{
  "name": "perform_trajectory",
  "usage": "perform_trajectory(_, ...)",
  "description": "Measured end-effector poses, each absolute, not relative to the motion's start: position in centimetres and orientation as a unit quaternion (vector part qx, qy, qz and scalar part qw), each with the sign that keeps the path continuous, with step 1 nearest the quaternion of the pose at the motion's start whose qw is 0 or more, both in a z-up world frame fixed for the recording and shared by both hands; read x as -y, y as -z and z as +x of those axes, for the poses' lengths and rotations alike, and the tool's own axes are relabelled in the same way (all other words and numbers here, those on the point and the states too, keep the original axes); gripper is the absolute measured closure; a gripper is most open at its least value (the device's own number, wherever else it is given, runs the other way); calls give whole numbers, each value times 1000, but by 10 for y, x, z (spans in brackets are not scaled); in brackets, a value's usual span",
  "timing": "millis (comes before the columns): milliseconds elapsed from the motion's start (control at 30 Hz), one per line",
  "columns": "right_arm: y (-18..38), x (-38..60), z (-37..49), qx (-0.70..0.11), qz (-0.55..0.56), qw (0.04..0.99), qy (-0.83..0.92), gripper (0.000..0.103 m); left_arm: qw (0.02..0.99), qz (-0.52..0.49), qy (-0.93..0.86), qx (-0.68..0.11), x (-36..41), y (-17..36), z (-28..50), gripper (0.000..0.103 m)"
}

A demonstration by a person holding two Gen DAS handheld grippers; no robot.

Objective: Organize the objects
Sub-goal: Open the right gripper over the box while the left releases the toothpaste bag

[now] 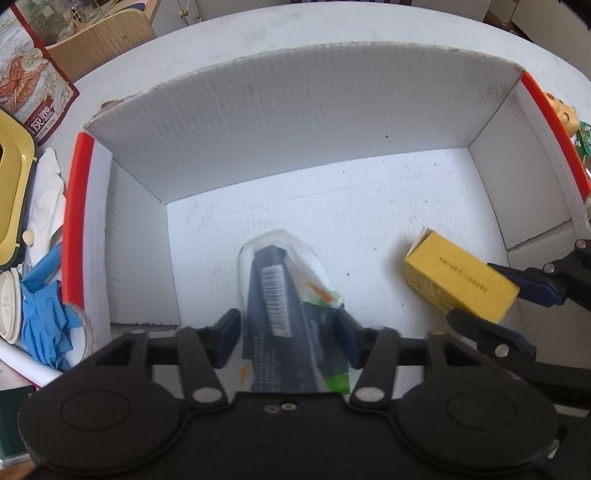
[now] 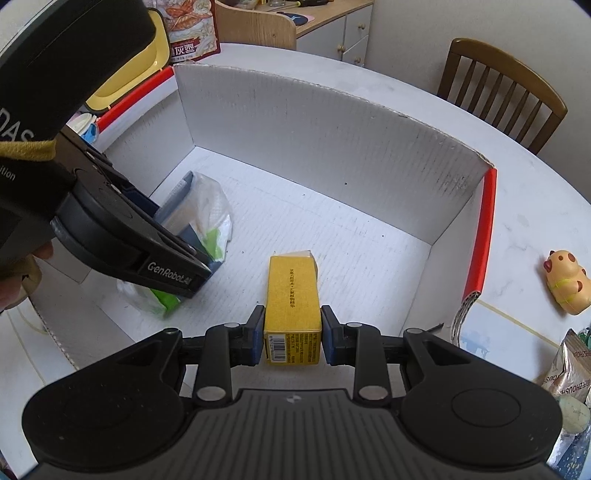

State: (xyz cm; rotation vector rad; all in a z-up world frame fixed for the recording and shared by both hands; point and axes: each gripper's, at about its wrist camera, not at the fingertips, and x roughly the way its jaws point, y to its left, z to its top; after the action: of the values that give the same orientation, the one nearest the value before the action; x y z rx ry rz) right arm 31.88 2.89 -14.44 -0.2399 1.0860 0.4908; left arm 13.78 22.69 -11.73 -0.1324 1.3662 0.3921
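Left wrist view looks down into a white corrugated cardboard box (image 1: 295, 147) with red-edged side flaps, standing on a round white table (image 1: 369, 29). At lower centre of the frame, the left gripper (image 1: 288, 332) is clamped on a dark packet in a clear plastic bag (image 1: 284, 291), its blue pads pressing either side. The packet's long axis runs straight ahead of the gripper, its far end low over the box floor, perhaps touching it; contact is unclear. At the right of the frame, a yellow carton (image 1: 458, 280) is pinched by the right gripper (image 1: 491, 295), which enters from the right edge.

Right wrist view shows that grasp head-on: the right gripper (image 2: 291, 332) is closed on the near end of the yellow carton (image 2: 293, 291), barcode face toward the camera, long axis pointing away toward the box's back wall (image 2: 314, 122). The left gripper (image 2: 177, 273) and bagged packet (image 2: 207, 218) sit at centre left, beside the carton but apart from it.

Both items are already inside the box walls, so release looks like the likely next step.

Only the right view shows the table's far side: a small capybara-like toy (image 2: 567, 284) at the right edge and a wooden chair (image 2: 502, 88) at upper right. Only the left view shows blue gloves (image 1: 44, 314) outside the box at lower left.
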Motion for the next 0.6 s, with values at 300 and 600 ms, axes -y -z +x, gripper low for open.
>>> perform_trajectory(300, 129, -17, 309, -490, -91, 835, -234, 73, 772, -65, -183, -605, -222, 99, 126, 33)
perform_trajectory(600, 97, -1, 292, -456, -56, 857, -232, 53, 801, -62, -185, -566, -208, 76, 115, 33)
